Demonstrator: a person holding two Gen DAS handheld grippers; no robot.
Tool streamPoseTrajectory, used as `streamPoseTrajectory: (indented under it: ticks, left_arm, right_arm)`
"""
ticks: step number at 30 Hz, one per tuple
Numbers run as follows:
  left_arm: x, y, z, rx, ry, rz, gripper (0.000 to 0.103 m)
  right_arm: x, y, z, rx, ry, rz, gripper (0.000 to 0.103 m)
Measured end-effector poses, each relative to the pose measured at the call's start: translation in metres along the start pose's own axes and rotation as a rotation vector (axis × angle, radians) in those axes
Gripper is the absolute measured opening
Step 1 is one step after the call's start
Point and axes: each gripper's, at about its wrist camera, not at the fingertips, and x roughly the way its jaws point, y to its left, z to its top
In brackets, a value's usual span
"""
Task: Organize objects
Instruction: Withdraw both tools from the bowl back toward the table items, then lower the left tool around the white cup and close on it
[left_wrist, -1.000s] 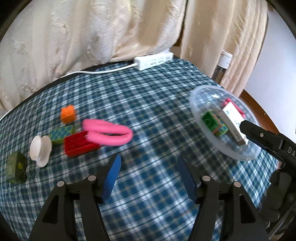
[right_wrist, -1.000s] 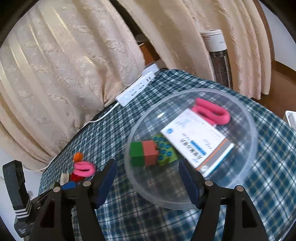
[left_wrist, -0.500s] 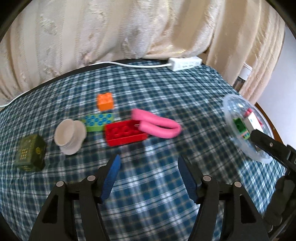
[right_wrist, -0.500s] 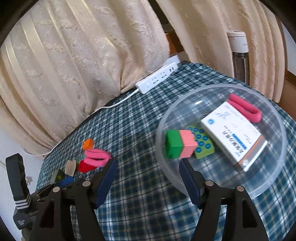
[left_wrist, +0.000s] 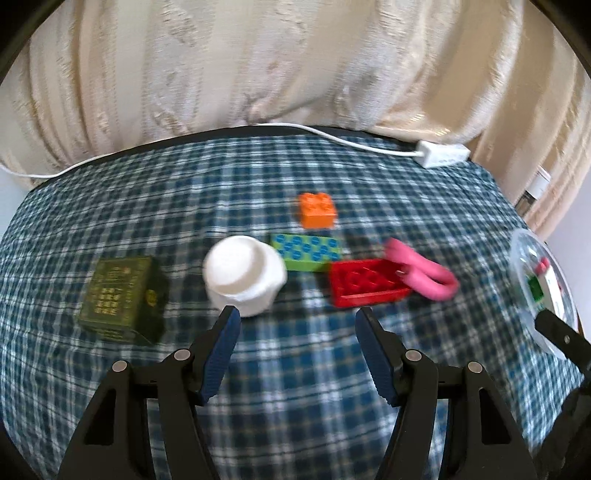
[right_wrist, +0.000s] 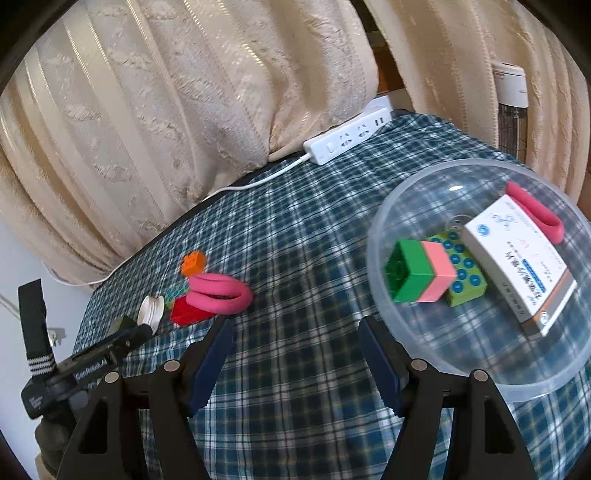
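Clear bowl (right_wrist: 376, 258) sits at the right of the plaid tablecloth (left_wrist: 295, 369), already holding blocks, a box and a pink loop. Loose cluster lies well apart to its left: green box (left_wrist: 118, 295), white cap (left_wrist: 243, 273), red block (left_wrist: 365, 286), pink loop (left_wrist: 421, 273), orange block (left_wrist: 317, 209). Left gripper (left_wrist: 295, 350) hovers near the cap, jaws wide, empty; right gripper (right_wrist: 295, 354) likewise, beside the bowl. Risks: cap rolling off the pads; red block and loop touch, so grabbing one may drag the other.

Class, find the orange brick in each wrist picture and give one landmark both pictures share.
Left wrist: orange brick sits above centre, behind the green dotted brick.
Right wrist: orange brick sits left of centre, just behind the pink loop.
Shared landmark: the white power strip at the table's far edge.
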Motion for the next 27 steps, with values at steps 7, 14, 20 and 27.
streamPoseTrajectory:
  ticks: [7, 14, 20, 27]
  left_arm:
    - [0.012, 0.017, 0.004, -0.026, 0.012, 0.039, 0.066]
    - [0.024, 0.029, 0.016, -0.034, 0.01, 0.066, 0.066]
    - [0.038, 0.035, 0.022, -0.037, 0.015, 0.073, 0.066]
    - [0.051, 0.033, 0.027, -0.012, 0.012, 0.066, 0.066]
  right_arm:
    - [0.011, 0.008, -0.002, -0.02, 0.025, 0.011, 0.075]
    - [0.022, 0.014, -0.003, -0.037, 0.049, 0.028, 0.077]
    - [0.031, 0.018, -0.003, -0.049, 0.065, 0.038, 0.077]
    - [0.04, 0.022, -0.003, -0.06, 0.084, 0.041, 0.077]
